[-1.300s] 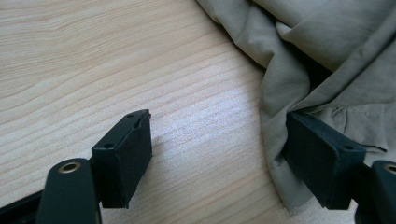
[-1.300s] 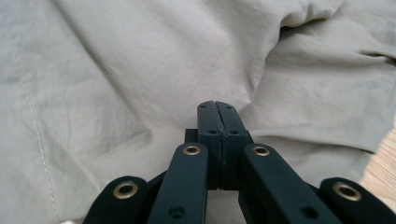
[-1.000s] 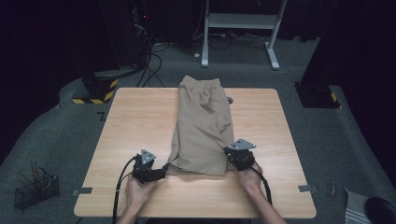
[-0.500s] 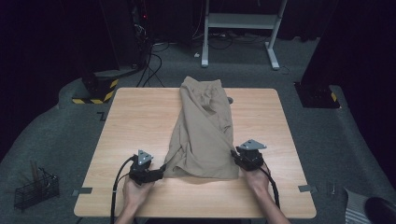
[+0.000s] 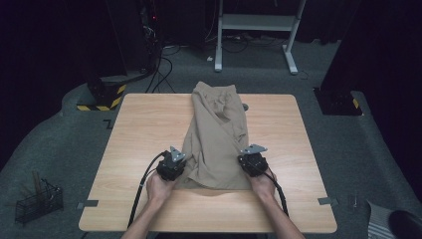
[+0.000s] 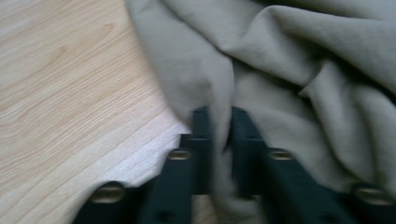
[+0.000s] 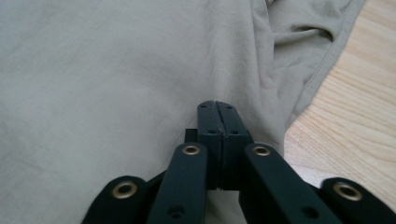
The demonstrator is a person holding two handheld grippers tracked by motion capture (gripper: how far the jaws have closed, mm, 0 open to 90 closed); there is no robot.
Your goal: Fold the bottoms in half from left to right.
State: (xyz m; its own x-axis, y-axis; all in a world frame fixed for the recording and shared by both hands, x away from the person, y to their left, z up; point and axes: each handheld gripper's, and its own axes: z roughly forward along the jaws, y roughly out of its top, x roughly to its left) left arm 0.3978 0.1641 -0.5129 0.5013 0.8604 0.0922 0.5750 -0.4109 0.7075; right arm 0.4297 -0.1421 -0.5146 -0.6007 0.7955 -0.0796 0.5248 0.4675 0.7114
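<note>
**Khaki garment gripped at its near edge on the wooden table**

Nearest the camera in the high view, two bare forearms are seen entering from the bottom edge, each hand wrapped around a gripper. The left gripper (image 5: 171,167) is held at the near left corner of the khaki garment (image 5: 219,134), with its black cable (image 5: 142,191) trailing back along the forearm. In the left gripper view its jaws are seen to have just closed, and a fold of the khaki cloth (image 6: 219,116) is pinched between them, the fabric rising in a ridge from the tips. The right gripper (image 5: 253,163) is placed at the near right corner of the same garment, a grey three-cornered plate (image 5: 253,149) showing on top of it. In the right gripper view the jaws are pressed fully together, pad against pad, and are laid over the smooth cloth (image 7: 116,70); whether any fabric is caught beneath them cannot be told.

The garment is spread lengthwise down the middle of the wooden table (image 5: 139,129), wide at the near end and narrower toward the far edge, where it is rumpled into folds.

Beyond the table, a white metal frame (image 5: 259,22) and cables (image 5: 166,64) are seen on the dark carpet, and a wire basket (image 5: 37,201) is set on the floor at the near left.
</note>
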